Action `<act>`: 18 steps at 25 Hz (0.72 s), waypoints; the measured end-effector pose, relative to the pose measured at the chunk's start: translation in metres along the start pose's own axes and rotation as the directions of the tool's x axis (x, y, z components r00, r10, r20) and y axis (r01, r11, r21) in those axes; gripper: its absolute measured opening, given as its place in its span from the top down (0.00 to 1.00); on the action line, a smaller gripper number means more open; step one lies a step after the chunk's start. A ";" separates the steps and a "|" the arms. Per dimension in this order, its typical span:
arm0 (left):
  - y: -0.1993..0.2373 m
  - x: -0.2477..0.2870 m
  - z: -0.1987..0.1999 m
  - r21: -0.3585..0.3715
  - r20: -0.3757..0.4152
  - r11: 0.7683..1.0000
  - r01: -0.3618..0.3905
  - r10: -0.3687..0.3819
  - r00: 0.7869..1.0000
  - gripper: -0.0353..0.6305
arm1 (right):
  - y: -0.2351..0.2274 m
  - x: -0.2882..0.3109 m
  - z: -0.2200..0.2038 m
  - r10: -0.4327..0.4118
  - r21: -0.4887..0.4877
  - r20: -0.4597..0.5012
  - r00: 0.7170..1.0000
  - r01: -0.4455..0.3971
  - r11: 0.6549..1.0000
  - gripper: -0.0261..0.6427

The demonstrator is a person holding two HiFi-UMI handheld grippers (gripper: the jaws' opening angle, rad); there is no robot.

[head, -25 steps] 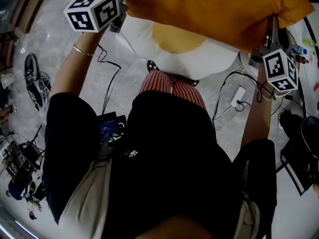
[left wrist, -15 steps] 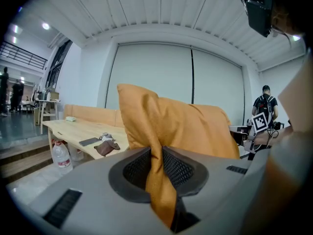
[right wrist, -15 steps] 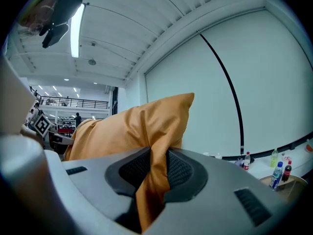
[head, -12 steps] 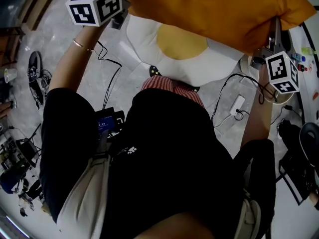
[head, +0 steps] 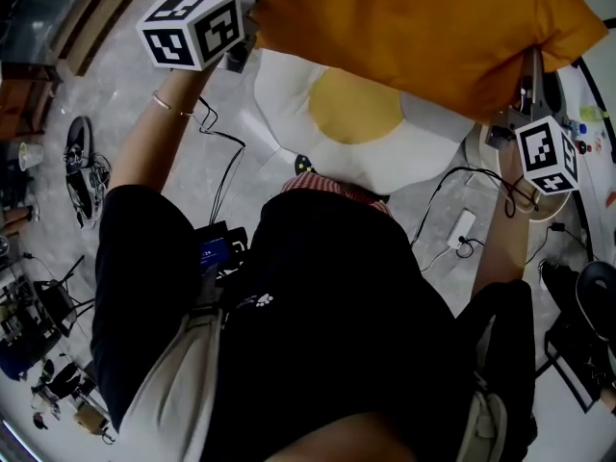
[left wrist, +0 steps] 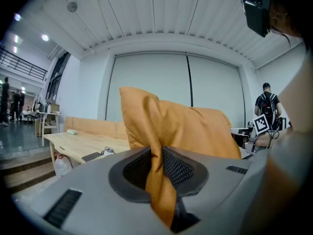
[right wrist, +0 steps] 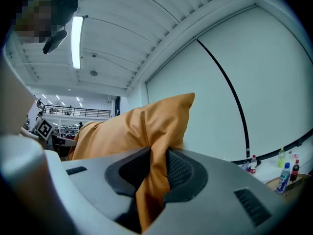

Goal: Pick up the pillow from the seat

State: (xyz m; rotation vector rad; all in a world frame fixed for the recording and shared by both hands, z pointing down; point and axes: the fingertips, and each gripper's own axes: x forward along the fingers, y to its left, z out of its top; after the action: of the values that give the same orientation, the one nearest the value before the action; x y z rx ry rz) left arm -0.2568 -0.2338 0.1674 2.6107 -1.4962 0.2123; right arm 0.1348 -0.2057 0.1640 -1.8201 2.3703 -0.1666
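Observation:
An orange pillow (head: pixel 423 22) hangs in the air across the top of the head view, above the seat, a white egg-shaped cushion (head: pixel 385 152) with a yellow centre. My left gripper (head: pixel 252 12) is shut on the pillow's left corner; its ribbed pads pinch the orange fabric (left wrist: pixel 159 175) in the left gripper view. My right gripper (head: pixel 529 61) is shut on the right corner, with the pillow (right wrist: pixel 151 175) bunched between its pads in the right gripper view. Both grippers point roughly level.
The person's body and red checked trousers (head: pixel 332 186) fill the middle. Cables and a white power strip (head: pixel 460 229) lie on the marble floor. Shoes (head: pixel 82 157) are at the left. A wooden table (left wrist: pixel 83 143) and bottles (right wrist: pixel 286 173) stand beyond.
Both grippers have risen with the pillow, which now hangs higher above the egg-shaped seat cushion. More of the cushion's yellow centre shows.

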 end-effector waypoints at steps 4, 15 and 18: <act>-0.001 -0.004 0.009 0.010 0.010 1.000 0.003 -0.003 1.000 0.83 | 0.002 0.002 0.014 0.012 -0.012 0.012 1.000 -0.012 1.000 0.81; -0.012 -0.013 0.037 0.028 0.051 1.000 0.000 -0.002 0.999 0.83 | 0.002 0.003 0.037 0.037 -0.011 0.049 0.998 -0.036 0.999 0.81; -0.009 -0.016 0.033 0.010 0.053 1.000 -0.004 0.003 0.999 0.83 | 0.004 0.003 0.040 0.049 0.000 0.059 0.997 -0.049 0.999 0.81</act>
State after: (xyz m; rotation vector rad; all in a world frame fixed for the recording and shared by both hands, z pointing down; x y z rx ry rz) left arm -0.2551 -0.2213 0.1316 2.6420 -1.5202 0.1521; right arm 0.1379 -0.2074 0.1239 -1.7396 2.3711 -0.1080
